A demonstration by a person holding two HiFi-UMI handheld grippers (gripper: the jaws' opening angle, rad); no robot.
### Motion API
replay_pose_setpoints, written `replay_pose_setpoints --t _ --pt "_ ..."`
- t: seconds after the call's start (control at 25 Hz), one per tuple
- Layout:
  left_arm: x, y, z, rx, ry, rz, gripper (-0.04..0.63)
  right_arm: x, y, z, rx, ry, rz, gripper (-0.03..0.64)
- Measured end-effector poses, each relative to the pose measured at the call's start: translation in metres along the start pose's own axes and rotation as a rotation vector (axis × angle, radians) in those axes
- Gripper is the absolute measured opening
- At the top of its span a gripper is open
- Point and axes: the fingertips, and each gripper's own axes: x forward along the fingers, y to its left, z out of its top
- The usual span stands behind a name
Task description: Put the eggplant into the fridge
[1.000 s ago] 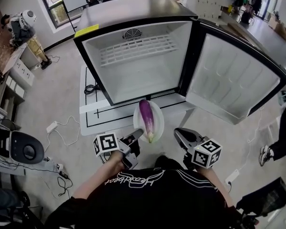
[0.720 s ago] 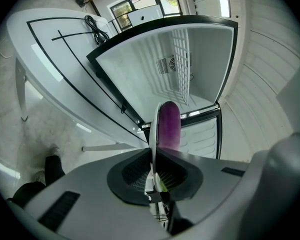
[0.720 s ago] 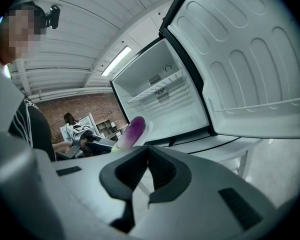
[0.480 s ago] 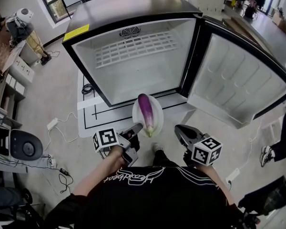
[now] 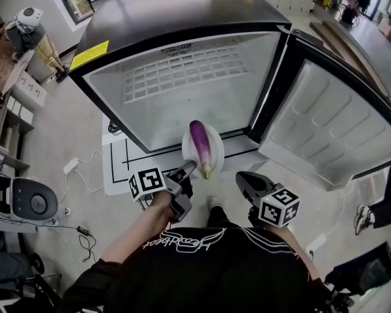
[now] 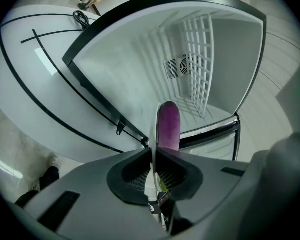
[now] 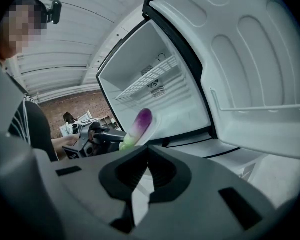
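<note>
My left claw [image 5: 186, 168] is clamped on the near rim of a white plate [image 5: 216, 150]. In the left gripper view the rim runs edge-on between the closed jaws. The eggplant [image 5: 201, 145] lies lengthwise on that plate, purple end toward the fridge [image 5: 182, 25] and green stem toward me. The plate is held in the air just in front of the fridge's lower lip, over the front strip of the white table [image 5: 117, 158] that the fridge stands on.

My right claw [image 5: 242, 180] is closed on nothing. It hangs low, to the right of the plate and apart from it.

The door [image 5: 332, 129] is swung wide to the right, its moulded inner face toward me. Inside the fridge a white wire shelf [image 5: 182, 67] spans the upper part, with a round vent [image 5: 176, 49] on the back wall above it. The black door frame runs between the plate and the cavity floor.

A dark cable [image 5: 114, 128] lies coiled on the table left of the fridge. My shoe [image 5: 215, 204] shows on the floor between the two claws.
</note>
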Motion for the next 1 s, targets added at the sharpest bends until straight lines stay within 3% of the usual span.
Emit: replay_pose_setpoints --t 0.48,1.0 --pt "0.05 -0.001 0.053 0.006 -0.054 0.01 0.031 0.043 -0.006 0.005 -0.029 0.065 0.055 0.006" --pt "0.097 0.016 0.096 -0.007 -0.081 0.07 0.032 0.075 -0.012 0.015 -0.06 0.122 0.102 0.006"
